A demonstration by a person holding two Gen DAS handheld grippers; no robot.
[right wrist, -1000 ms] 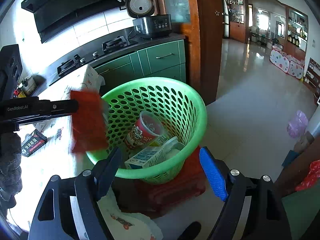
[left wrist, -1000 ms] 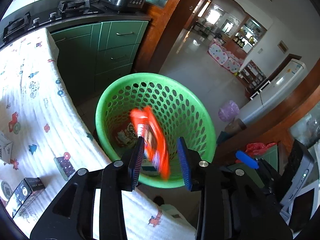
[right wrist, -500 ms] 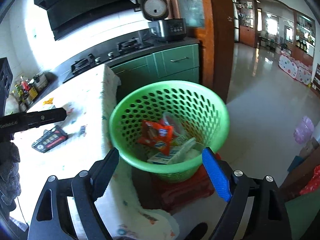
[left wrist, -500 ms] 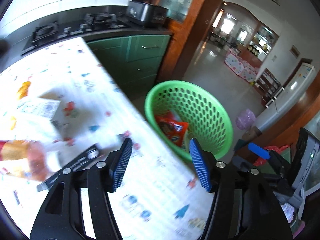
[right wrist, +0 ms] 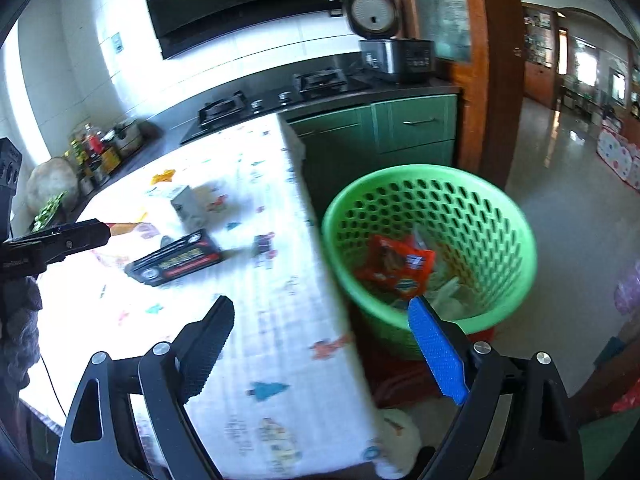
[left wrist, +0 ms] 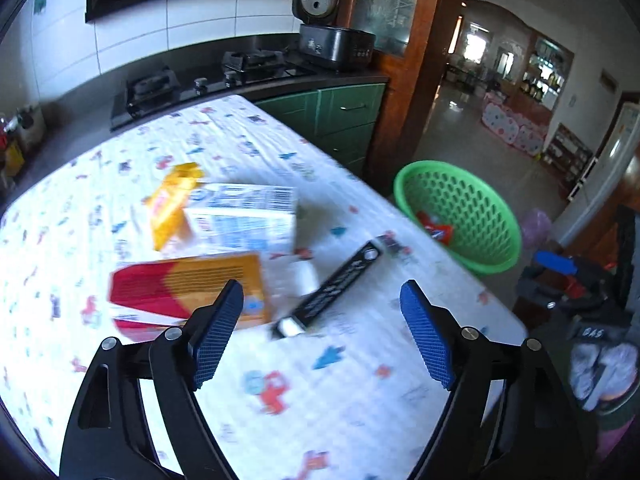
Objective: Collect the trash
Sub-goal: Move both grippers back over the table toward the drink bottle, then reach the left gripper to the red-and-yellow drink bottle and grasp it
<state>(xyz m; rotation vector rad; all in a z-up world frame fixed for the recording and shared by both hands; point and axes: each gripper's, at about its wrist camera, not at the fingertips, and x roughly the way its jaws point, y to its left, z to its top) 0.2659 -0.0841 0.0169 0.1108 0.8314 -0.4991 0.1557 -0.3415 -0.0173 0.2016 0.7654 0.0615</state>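
My left gripper (left wrist: 322,334) is open and empty above the table. Just ahead of it lie a black box (left wrist: 334,286), a red and orange box (left wrist: 188,290), a white and blue carton (left wrist: 244,216) and a yellow packet (left wrist: 170,204). My right gripper (right wrist: 318,350) is open and empty over the table's right edge, beside the green basket (right wrist: 496,216). A red wrapper (right wrist: 394,266) lies in the basket with other trash. The black box (right wrist: 176,262) also shows in the right wrist view, and the basket (left wrist: 496,240) shows in the left wrist view.
The table wears a white patterned cloth (left wrist: 340,392). Behind it a dark counter holds a gas hob (left wrist: 256,64) and a rice cooker (left wrist: 332,40) over green cabinets (right wrist: 416,124). Jars (right wrist: 96,152) stand at the counter's left. A tiled floor (right wrist: 576,184) lies beyond the basket.
The red wrapper left my left gripper and dropped into the basket. My left gripper opened wide and swung left over the table. My right gripper pulled back a little from the basket.
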